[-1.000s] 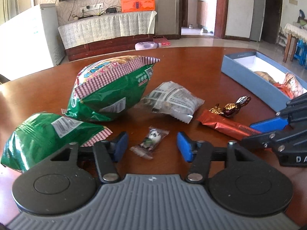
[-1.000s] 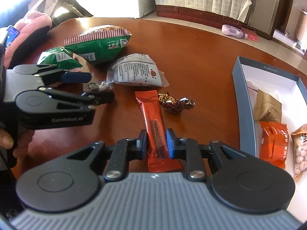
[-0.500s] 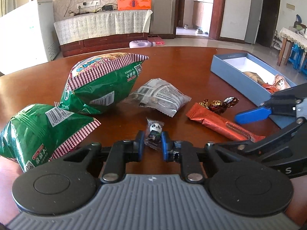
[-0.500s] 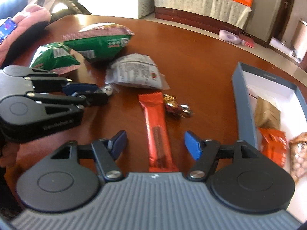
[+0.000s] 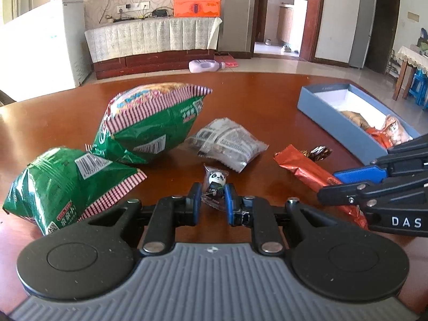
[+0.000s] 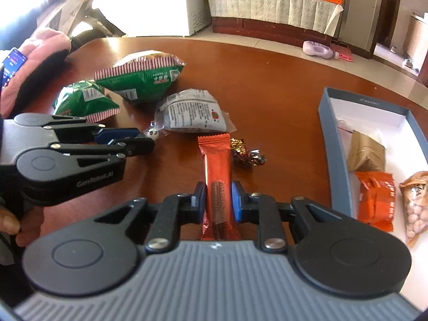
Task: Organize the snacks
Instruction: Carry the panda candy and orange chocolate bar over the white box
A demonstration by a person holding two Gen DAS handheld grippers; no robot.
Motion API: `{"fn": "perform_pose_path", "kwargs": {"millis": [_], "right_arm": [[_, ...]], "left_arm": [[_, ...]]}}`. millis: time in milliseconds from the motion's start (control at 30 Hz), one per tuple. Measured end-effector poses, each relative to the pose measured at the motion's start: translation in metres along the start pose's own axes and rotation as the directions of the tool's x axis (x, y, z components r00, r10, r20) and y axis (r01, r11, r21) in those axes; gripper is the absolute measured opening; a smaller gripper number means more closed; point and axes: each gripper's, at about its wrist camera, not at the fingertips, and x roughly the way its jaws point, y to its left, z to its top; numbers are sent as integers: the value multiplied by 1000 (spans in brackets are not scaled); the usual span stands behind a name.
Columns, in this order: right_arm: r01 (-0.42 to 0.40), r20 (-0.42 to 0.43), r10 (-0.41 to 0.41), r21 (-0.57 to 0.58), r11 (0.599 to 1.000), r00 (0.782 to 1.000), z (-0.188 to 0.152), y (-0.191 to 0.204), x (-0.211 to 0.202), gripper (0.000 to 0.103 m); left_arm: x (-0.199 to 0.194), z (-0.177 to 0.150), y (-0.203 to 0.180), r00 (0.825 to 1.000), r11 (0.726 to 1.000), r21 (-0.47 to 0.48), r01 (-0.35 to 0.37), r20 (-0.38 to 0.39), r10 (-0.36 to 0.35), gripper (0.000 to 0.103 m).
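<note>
Two green chip bags (image 5: 80, 176) sit far left on the worktop (image 5: 267, 93). Left gripper (image 5: 213, 196) has its fingers pinched on the panda candy (image 5: 216, 184); right gripper (image 6: 218, 199) clamps the orange wafer bar (image 6: 217, 176). Blue box (image 6: 335, 155) on the right already holds snacks.

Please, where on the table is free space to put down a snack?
Bare wood lies between the foil candies and the blue box, and beyond the grey packet toward the far table edge. Crowded: around the green bags and both grippers.
</note>
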Motion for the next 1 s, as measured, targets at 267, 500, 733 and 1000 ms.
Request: {"fn": "perform_pose_path", "kwargs": {"millis": [267, 500, 733, 1000], "right_arm": [[7, 32, -7, 5, 1000, 999, -6, -5, -22, 24], [16, 69, -18, 34, 999, 997, -9, -16, -39, 24], [16, 93, -21, 46, 999, 995, -13, -24, -50, 24], [3, 125, -11, 57, 998, 992, -11, -31, -59, 24]], "left_arm": [[-14, 5, -16, 1000, 1000, -7, -10, 17, 10, 22], [-22, 12, -35, 999, 1000, 9, -4, 41, 4, 21], [-22, 16, -48, 999, 1000, 14, 13, 47, -13, 21], [-28, 26, -52, 996, 998, -7, 59, 68, -58, 21]]}}
